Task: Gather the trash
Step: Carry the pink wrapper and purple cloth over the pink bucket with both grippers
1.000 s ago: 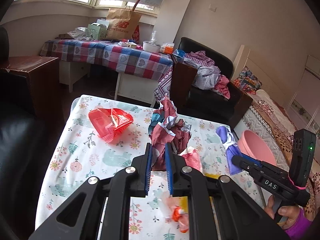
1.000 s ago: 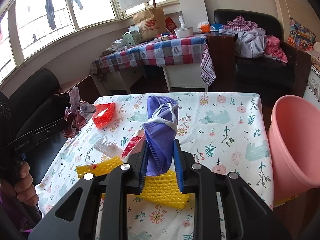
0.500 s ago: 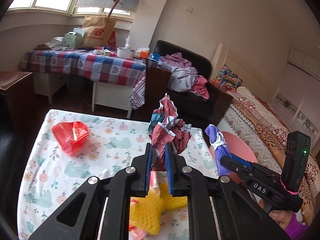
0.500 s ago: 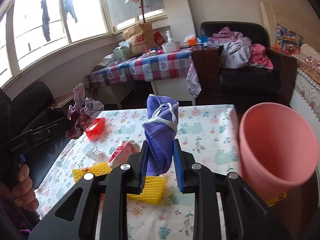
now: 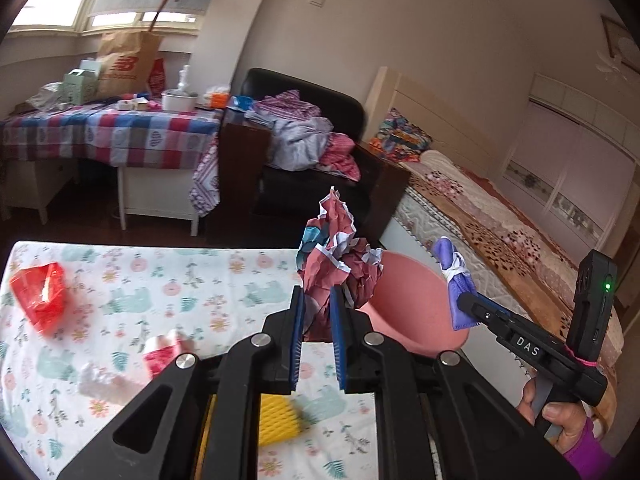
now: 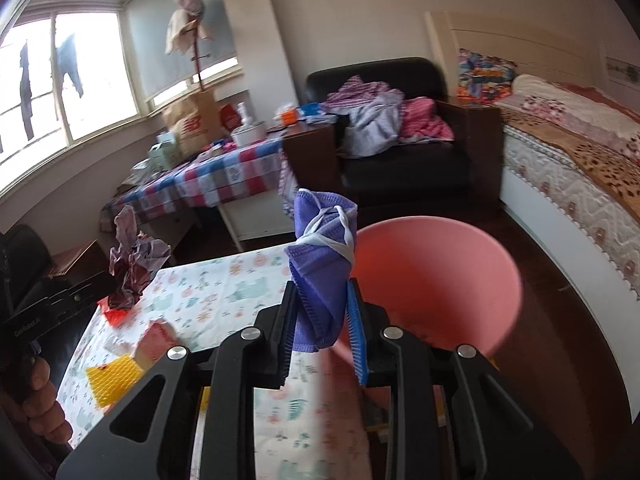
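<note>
1. Left claw [image 5: 316, 312] pinches crumpled paper [image 5: 338, 258], held above the tabletop [image 5: 192, 280] edge.
2. Right claw [image 6: 322, 316] pinches purple mask [image 6: 322, 256], just before the pink bin [image 6: 440, 280].

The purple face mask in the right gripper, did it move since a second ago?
Yes. The purple face mask, clamped in the right gripper, went sideways off the floral tablecloth toward the round pink plastic bin, now right beside it.
</note>
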### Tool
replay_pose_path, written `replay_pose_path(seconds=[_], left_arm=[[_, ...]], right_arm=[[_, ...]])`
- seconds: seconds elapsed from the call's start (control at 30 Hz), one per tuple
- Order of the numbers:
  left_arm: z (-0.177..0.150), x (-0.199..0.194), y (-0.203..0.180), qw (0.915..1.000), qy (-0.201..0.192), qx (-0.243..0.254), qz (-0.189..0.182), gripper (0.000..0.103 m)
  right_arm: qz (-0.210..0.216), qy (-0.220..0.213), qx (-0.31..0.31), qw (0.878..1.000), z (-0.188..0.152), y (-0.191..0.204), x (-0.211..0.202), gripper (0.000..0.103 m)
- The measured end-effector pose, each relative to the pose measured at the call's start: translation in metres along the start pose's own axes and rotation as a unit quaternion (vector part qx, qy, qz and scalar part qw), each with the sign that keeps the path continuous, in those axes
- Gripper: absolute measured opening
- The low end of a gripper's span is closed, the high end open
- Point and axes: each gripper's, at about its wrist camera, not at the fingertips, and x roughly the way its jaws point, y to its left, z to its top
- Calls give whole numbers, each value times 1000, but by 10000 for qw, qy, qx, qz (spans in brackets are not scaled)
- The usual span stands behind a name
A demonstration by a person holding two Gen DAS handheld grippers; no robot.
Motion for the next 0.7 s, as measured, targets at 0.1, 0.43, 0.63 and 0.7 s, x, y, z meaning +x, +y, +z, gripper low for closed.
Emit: replay_pose_path(seconds=[0.1, 0.43, 0.63, 0.7], left_arm=[[2, 12, -16, 9998, 27, 106, -142, 12], [3, 58, -67, 9972, 264, 493, -498, 12], [-5, 94, -91, 9946, 553, 683, -553, 12], [-8, 107, -96, 9938, 648, 743, -518, 12]], right_arm=[[-167, -64, 94, 9998, 2, -17, -5, 25], [-345, -74, 407, 9985, 2, -45, 5, 25], [-454, 2, 512, 9977, 0, -58, 18, 25], [-503, 59, 519, 9974, -3, -60, 24, 25]])
